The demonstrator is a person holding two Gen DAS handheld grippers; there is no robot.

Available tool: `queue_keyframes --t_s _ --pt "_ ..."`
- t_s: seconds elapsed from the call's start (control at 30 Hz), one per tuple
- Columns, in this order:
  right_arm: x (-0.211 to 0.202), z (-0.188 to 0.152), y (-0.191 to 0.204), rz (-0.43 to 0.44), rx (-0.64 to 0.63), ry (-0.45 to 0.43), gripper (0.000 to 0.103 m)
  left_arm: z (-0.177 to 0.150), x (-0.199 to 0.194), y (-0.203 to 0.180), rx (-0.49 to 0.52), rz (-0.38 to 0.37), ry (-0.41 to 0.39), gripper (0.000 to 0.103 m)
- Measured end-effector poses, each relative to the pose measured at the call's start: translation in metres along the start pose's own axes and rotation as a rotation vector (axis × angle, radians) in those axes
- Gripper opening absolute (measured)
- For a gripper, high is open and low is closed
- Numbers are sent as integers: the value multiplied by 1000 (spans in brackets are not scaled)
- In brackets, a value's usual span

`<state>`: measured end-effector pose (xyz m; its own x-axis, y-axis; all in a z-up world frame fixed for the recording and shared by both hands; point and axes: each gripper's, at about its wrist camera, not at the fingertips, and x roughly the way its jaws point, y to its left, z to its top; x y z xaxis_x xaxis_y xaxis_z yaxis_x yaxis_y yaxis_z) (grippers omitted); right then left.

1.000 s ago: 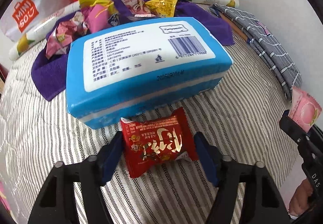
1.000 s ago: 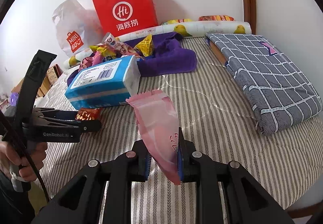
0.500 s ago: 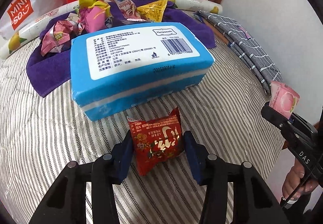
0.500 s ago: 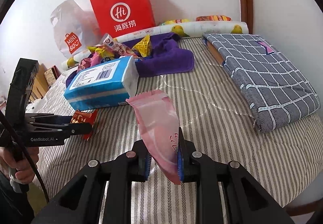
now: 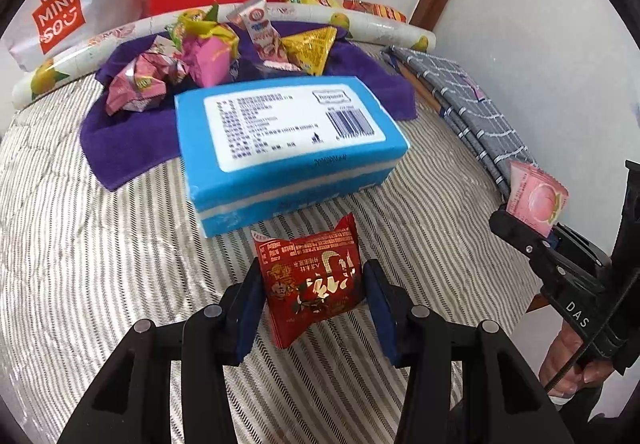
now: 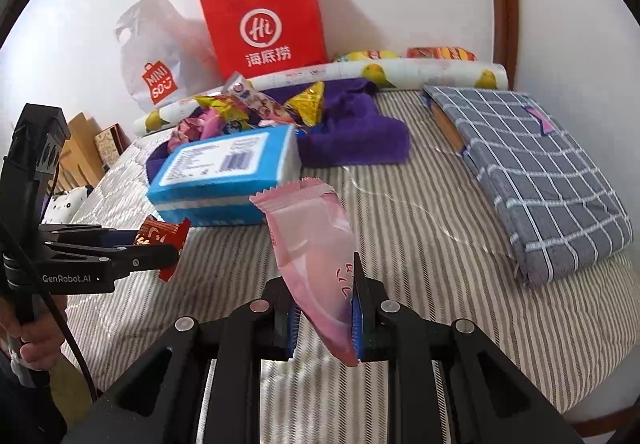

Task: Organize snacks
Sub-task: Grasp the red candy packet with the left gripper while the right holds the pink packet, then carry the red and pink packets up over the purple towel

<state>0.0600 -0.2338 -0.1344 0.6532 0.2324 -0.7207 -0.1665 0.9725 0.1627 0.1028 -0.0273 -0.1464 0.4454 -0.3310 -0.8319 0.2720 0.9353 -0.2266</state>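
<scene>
Both tongs carry a snack: the left gripper (image 5: 314, 294), wide around the red snack packet (image 5: 310, 284) a second ago, is now clamped on it and lifts it off the striped bedspread (image 5: 100, 244); the right gripper (image 6: 324, 320) stays pinched on the pink peach packet (image 6: 314, 244); so both pickups look done and sorting comes next. Other snacks sit on the purple towel (image 5: 116, 139) at eleven o'clock, behind the blue tissue pack (image 5: 288, 147); that pack hides part of the pile, and fisheye edges cut off both hands.
</scene>
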Motion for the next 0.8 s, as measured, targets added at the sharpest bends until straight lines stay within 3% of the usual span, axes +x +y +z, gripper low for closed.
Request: queue_keyframes --t_s 0.37,0.8 --pt "-4 39 37 102 -46 -29 20 18 -41 15 -17 3 -45 46" --pt "6 106 52 69 -56 -71 20 77 -74 37 -16 12 -128 46"
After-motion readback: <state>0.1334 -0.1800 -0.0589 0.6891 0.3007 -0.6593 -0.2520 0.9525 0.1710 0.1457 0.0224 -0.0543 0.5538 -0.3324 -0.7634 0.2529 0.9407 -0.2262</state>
